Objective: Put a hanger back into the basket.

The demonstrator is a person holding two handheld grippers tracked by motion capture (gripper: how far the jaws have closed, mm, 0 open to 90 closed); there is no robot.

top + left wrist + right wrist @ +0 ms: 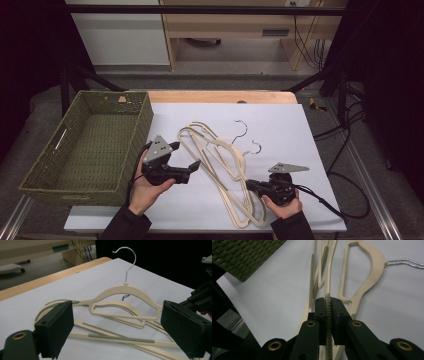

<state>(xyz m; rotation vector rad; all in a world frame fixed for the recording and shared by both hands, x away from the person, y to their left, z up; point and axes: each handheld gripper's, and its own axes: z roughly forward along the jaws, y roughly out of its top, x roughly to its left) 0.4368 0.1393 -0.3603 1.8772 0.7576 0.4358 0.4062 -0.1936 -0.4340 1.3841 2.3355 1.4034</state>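
Right gripper [329,315] pinches hanger [327,302] strip, probably its ribbed bar.

no text, label or number can be read anywhere — not on any surface.

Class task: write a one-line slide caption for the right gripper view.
Right gripper shut on a cream hanger's ribbed bar, above white table sheet.
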